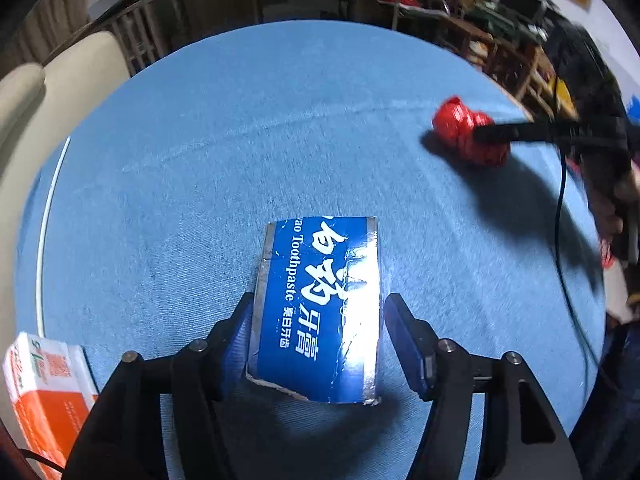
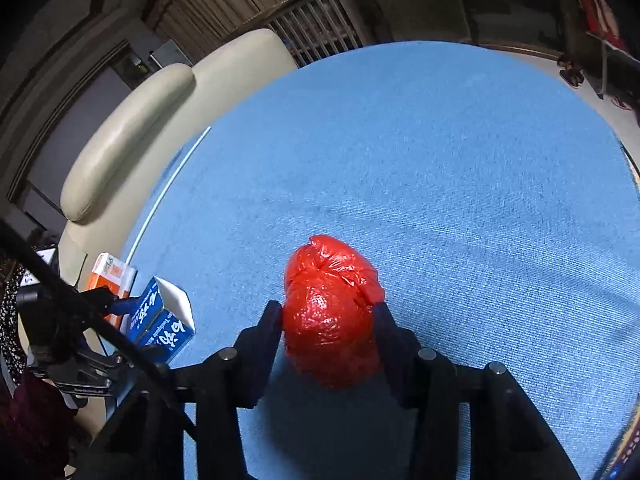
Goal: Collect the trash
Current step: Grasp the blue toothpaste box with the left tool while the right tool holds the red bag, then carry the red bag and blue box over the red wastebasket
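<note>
Straddling the torn blue cardboard toothpaste box (image 1: 316, 308) on the round table covered in blue cloth (image 1: 240, 140), the left gripper (image 1: 318, 332) has its 2 blue-padded fingers (image 1: 236, 336) on either side of the box. The left pad looks to meet the box's silver edge; on the right a sliver of cloth shows between pad and box, so the jaws are not clamped. The box's near end is ragged and white where the card is ripped, and glare washes out part of its lettering.

Away from that box toward the table's far right edge sits the crumpled red plastic bag (image 2: 332, 312), and the right gripper (image 2: 328, 320) has it: both black fingers (image 2: 270, 324) press into the bag's flanks at a narrow spacing. The bag's underside and the fingertips are buried behind the plastic, so whether it rests on the cloth or is lifted I can't tell. From the left wrist view the right gripper is blurred, only 1 dark finger reaching the bag.

Just left of the toothpaste box, at the table's rim, is an orange-and-white carton (image 1: 44, 384), cut off by the frame edge. Beyond it stands a cream padded chair (image 2: 132, 132). A thin black cable (image 1: 560, 208) drops across the cloth to the right of the box, its ends out of sight.
</note>
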A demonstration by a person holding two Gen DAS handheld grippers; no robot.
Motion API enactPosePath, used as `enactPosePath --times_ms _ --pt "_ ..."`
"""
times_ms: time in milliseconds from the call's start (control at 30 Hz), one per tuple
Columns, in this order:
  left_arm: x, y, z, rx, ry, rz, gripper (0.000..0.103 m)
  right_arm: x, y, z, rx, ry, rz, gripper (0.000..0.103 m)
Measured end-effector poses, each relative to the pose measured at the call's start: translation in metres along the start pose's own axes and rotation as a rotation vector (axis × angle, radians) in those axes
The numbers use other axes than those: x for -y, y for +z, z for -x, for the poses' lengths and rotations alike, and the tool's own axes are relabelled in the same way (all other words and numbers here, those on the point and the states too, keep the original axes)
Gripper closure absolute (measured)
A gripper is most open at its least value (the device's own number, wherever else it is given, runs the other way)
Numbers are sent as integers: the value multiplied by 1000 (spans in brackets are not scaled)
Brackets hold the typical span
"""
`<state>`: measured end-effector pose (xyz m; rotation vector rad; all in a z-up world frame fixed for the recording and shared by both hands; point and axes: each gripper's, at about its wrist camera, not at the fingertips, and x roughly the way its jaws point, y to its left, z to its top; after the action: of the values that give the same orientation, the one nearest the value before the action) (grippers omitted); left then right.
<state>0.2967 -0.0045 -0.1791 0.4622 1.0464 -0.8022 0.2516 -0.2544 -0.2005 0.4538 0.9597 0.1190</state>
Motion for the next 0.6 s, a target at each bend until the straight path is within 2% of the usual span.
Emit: enactPosePath --times_ms 167,333,467,600 --pt "6 0 6 17 35 40 43 1 -11 14 18 22 -7 57" --pt "28 2 22 60 80 73 43 8 -30 43 59 46 -24 57" --pt "66 8 39 105 206 58 43 12 -43 71 97 60 -30 57" --pt "110 7 56 158 285 4 43 19 -60 106 140 73 -34 57"
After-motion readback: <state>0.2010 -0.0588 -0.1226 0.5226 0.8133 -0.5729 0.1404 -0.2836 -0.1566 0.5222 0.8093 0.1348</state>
